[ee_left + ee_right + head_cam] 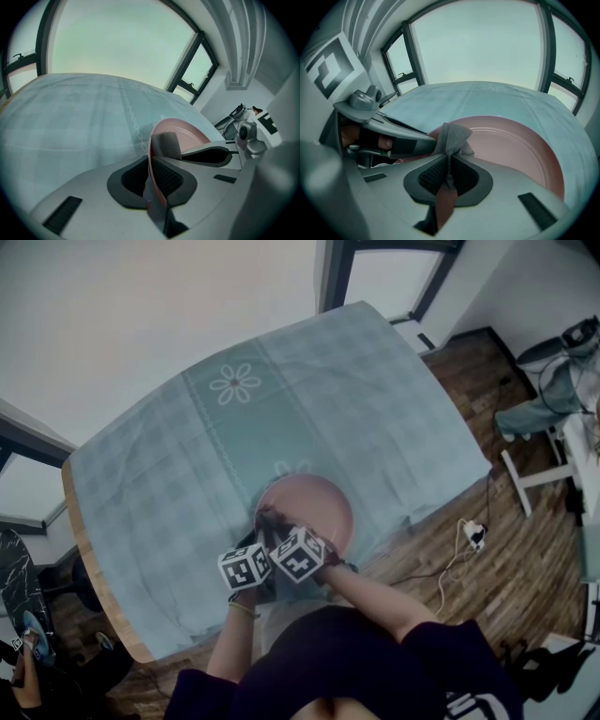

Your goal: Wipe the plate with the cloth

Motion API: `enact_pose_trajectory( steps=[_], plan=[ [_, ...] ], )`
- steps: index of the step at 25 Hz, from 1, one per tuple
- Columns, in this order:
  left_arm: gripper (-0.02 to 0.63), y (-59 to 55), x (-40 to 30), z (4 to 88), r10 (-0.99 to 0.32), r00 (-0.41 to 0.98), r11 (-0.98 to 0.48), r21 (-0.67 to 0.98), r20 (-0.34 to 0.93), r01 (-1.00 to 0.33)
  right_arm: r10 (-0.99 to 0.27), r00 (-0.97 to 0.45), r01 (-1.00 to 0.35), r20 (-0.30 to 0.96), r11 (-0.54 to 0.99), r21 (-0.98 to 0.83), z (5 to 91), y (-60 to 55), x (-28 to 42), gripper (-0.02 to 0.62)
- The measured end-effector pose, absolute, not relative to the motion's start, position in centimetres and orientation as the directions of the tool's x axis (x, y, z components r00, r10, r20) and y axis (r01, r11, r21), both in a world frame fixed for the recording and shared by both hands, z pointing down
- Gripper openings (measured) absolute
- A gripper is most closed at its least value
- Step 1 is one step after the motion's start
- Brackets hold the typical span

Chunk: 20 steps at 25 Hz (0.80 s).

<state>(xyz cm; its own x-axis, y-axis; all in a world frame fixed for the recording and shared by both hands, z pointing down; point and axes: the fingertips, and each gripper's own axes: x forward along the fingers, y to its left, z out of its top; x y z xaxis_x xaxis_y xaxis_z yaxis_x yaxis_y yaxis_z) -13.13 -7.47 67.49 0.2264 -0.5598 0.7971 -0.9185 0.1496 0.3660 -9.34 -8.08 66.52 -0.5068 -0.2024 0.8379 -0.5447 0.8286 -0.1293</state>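
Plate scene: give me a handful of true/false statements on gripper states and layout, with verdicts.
1. The right gripper is shut on the grey cloth. True.
2. The left gripper is open and empty. False: the left gripper has its jaws clamped on the rim of the pink plate.
3. The plate sits at the far edge. False: it sits at the near edge of the table, right in front of the person.
4. The cloth is over the plate, close to the left gripper. True.
5. The tabletop is bare wood. False: a checked tablecloth covers it.
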Motion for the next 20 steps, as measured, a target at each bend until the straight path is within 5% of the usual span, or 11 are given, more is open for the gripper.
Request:
enact_pose_trajectory(
  steps=[12,20],
  plan=[
    [0.037,-7.5,-13.2,67.6,-0.558,0.228,0.143,0.363,0.798,-0.921,-0.123,-0.580,-0.571,0.805,0.767,-0.294,66.0,-7.1,-9.3,0.032],
    [0.038,-7.5,-13.2,67.5,-0.559,0.225,0.137,0.357,0.798,-0.924,-0.176,-0.602,-0.595,0.779,0.750,-0.289,64.1,-8.1,-7.3,0.032]
  ],
)
